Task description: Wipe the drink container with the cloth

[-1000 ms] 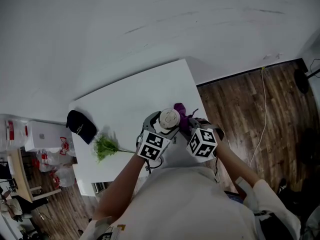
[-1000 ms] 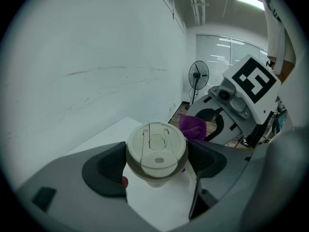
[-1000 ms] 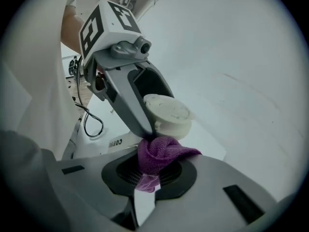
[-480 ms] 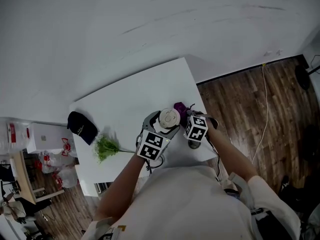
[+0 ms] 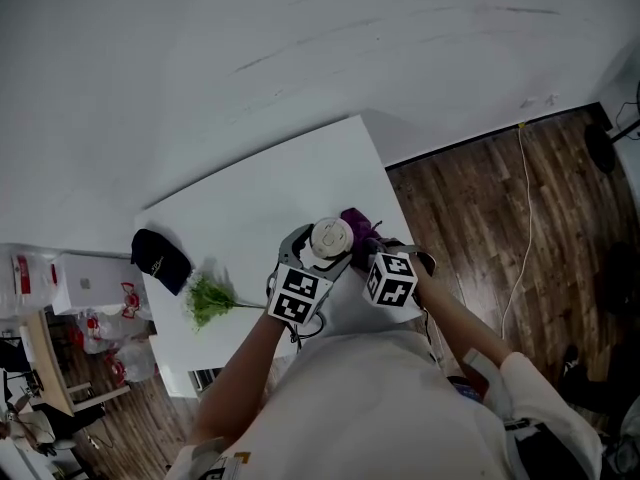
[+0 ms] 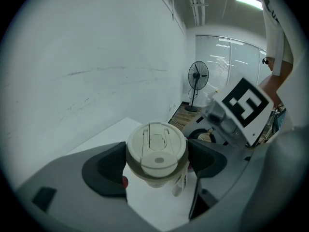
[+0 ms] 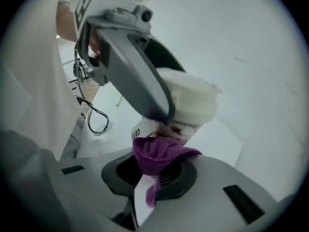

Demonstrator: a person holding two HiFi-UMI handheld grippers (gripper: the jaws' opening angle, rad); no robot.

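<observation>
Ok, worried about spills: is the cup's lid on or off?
On. The lid fully covers the top of the cup, which the left gripper holds.

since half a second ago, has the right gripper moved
Yes. In the head view the right gripper, shut on the purple cloth, has drawn back toward the person, away from the far corner of the table, beside the lidded cup.

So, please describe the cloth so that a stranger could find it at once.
Start at the white table and find the cream-lidded drink container at its near edge. The cloth is bunched against that container, in the fingers of the right gripper. It is the only purple thing there.
</observation>
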